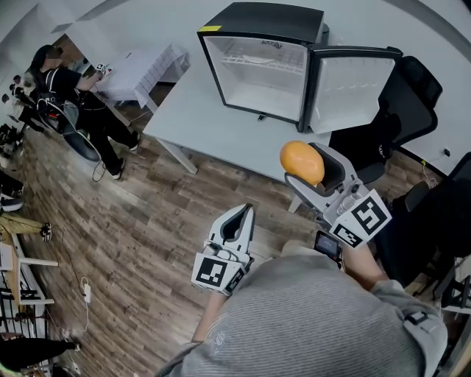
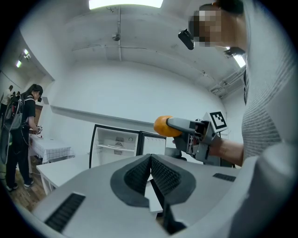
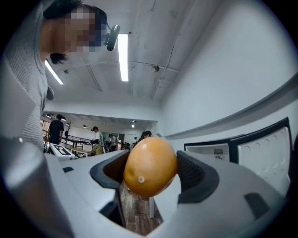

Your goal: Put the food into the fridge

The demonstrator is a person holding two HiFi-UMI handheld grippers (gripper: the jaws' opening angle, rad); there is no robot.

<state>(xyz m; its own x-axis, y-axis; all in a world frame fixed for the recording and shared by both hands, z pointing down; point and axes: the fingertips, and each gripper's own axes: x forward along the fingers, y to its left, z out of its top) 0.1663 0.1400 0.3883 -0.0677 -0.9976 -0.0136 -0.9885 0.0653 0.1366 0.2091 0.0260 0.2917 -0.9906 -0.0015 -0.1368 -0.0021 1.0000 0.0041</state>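
— Quick, where's the food?
— The orange fruit point(image 1: 302, 162) is up in the air in the right gripper point(image 1: 312, 174). It's short of the table point(image 1: 199, 118), over the wood floor point(image 1: 147, 221), well apart from the fridge point(image 1: 265, 18).
— Which way does it lie?
— It's oval. In the head view the long axis tilts from upper left to lower right. One rounded end pokes out past the jaw tips, and a small stem dot faces back along the gripper.
— How's the grip?
— The jaws are spread about the fruit's width, with a pad pressed on each side. It's clamped, nothing else touching.
— And the other one?
— The left gripper point(image 1: 239, 219) is lower and nearer the person's body. Its jaws are pressed together with nothing between them.
— The fridge?
— It's standing on the table with the door point(image 1: 349, 88) swung wide open to the right.
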